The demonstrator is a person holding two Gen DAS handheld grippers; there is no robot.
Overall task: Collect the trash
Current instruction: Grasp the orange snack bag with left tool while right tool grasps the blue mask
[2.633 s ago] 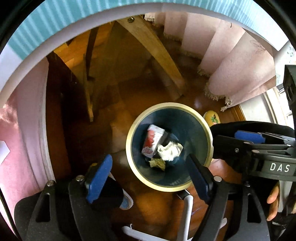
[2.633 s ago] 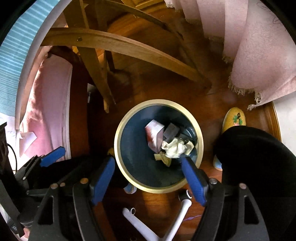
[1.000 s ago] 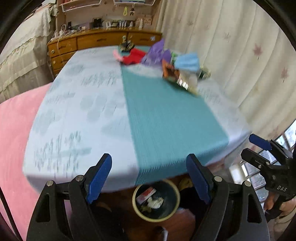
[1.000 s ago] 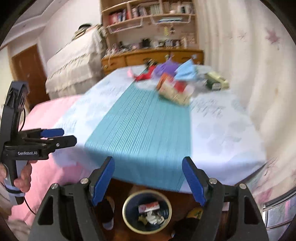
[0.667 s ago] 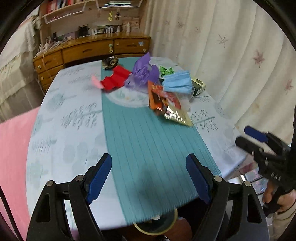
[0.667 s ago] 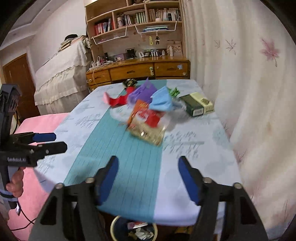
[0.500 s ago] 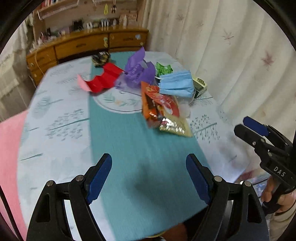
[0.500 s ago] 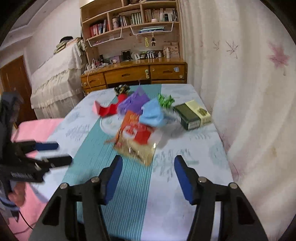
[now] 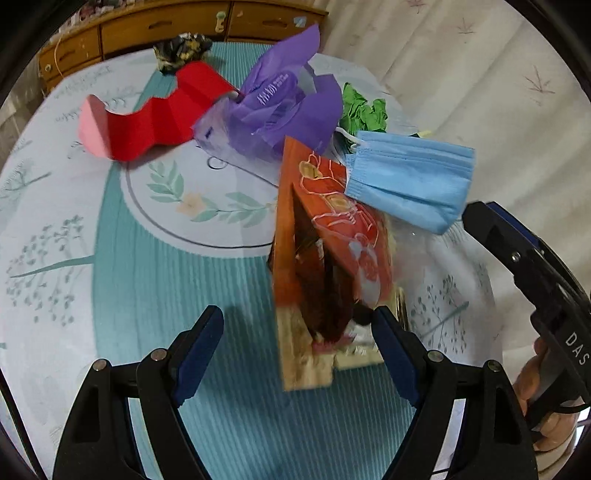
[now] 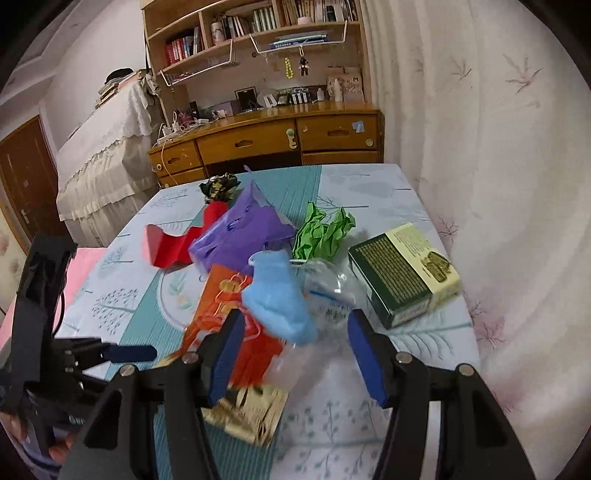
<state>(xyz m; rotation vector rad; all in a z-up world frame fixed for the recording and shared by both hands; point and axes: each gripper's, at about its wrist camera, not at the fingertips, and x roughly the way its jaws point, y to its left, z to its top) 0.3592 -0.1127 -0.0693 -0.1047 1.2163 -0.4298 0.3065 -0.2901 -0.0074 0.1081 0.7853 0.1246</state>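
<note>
Both claws gape wide w/ nothing held, left gripper (image 9: 297, 334) & right gripper (image 10: 293, 343) over trash on the teal-striped tablecloth (image 9: 155, 266): orange snack wrapper (image 9: 325, 236), blue face mask (image 9: 410, 181), purple bag (image 9: 280, 107), wooden dresser (image 10: 266, 144) & bookshelves (image 10: 251, 33) behind, curtain (image 10: 480, 129) at right.

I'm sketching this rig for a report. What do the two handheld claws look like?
Both the left claw and the right claw are black plastic frames with blue finger pads and silver bolts. The right one's handle reads "DAS" in white. Bare hands hold them.
</note>
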